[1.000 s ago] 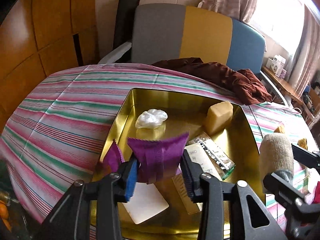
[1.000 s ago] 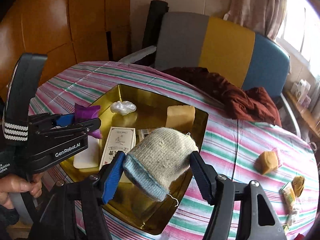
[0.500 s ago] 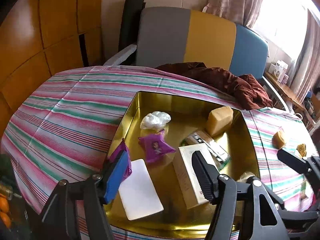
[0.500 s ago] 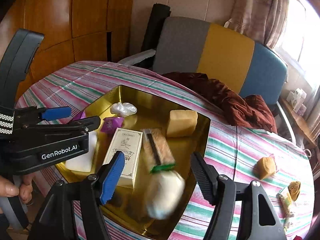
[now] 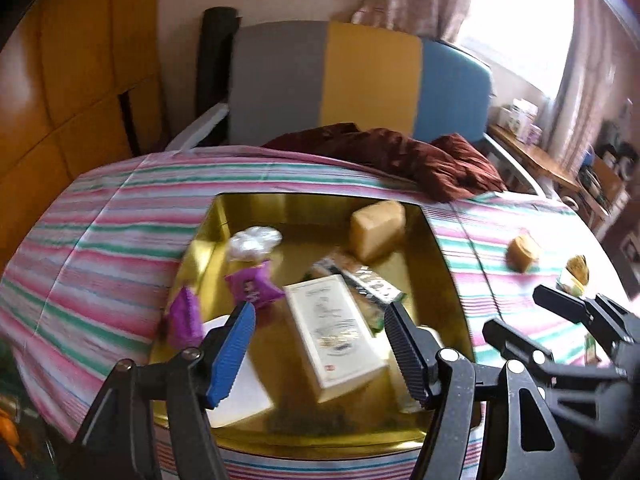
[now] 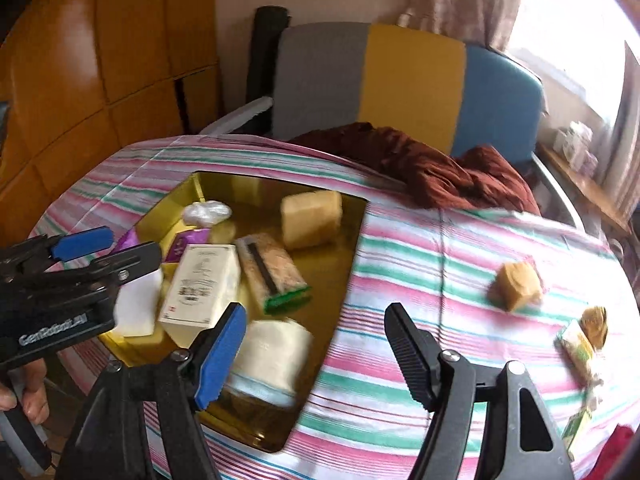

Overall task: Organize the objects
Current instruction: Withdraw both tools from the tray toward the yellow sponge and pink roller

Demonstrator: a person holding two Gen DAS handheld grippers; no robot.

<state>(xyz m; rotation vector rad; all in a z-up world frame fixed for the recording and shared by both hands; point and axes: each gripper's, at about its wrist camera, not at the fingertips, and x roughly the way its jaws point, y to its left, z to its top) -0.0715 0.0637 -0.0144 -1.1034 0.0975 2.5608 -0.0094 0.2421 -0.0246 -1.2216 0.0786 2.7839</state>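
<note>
A gold tray [image 5: 444, 248] sits on the striped tablecloth. In it lie two purple packets [image 5: 252, 290], a white box [image 5: 332, 336], a yellow block [image 5: 378, 230], a crumpled white bag [image 5: 252, 240] and a green-ended pack [image 5: 360, 280]. A beige knit hat [image 6: 272, 356] rests in the tray's near corner. My left gripper [image 5: 320, 312] hovers open over the tray's near side with nothing between its fingers. My right gripper [image 6: 316, 312] is open too, above the tray's right edge, with its blue pad just over the hat and not touching it.
A tan block [image 6: 516, 284] and small snack packs [image 6: 580, 344] lie on the cloth right of the tray. A dark red cloth [image 6: 420, 160] is heaped at the table's far edge before a grey, yellow and blue chair [image 6: 400, 80]. A hand [image 6: 24, 400] holds the left gripper's handle.
The left gripper opened and let the purple packet fall into the tray. The right gripper opened and dropped the knit hat into the tray's near corner. Both views have shifted right.
</note>
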